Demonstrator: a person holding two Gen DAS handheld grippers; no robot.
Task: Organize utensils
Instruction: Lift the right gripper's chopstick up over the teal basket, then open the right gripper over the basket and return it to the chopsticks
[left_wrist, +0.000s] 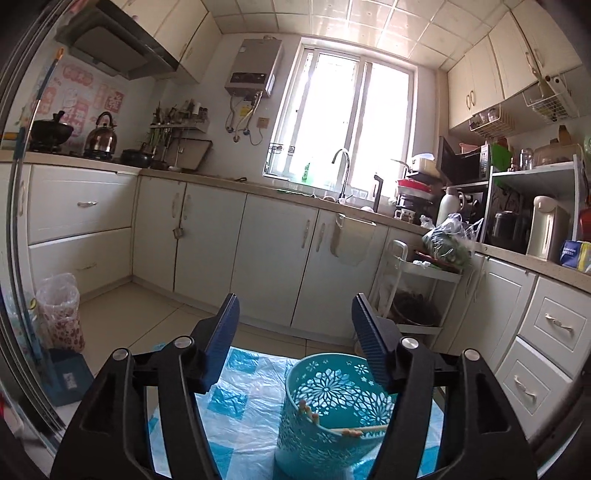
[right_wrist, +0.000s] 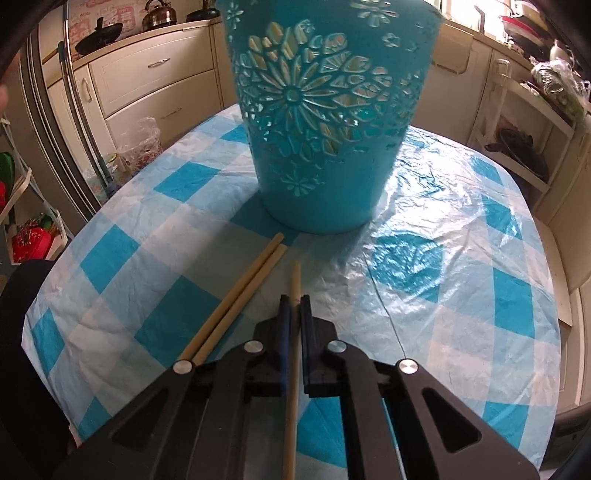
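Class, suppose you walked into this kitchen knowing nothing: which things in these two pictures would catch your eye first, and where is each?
First, the turquoise plastic basket with cut-out flowers, standing upright on the blue-and-white checked plastic tablecloth, with chopsticks already inside. Next, the right gripper shut on one pale wooden chopstick, beside a loose pair of chopsticks lying on the cloth.

Daylight is pouring through the far window (left_wrist: 351, 122), blowing its panes out to white. Glare is shining off the plastic tablecloth (right_wrist: 424, 206) right of the teal basket (right_wrist: 332, 110), which is casting a soft shadow. Fisheye distortion is bending cabinets; corners are darkening.
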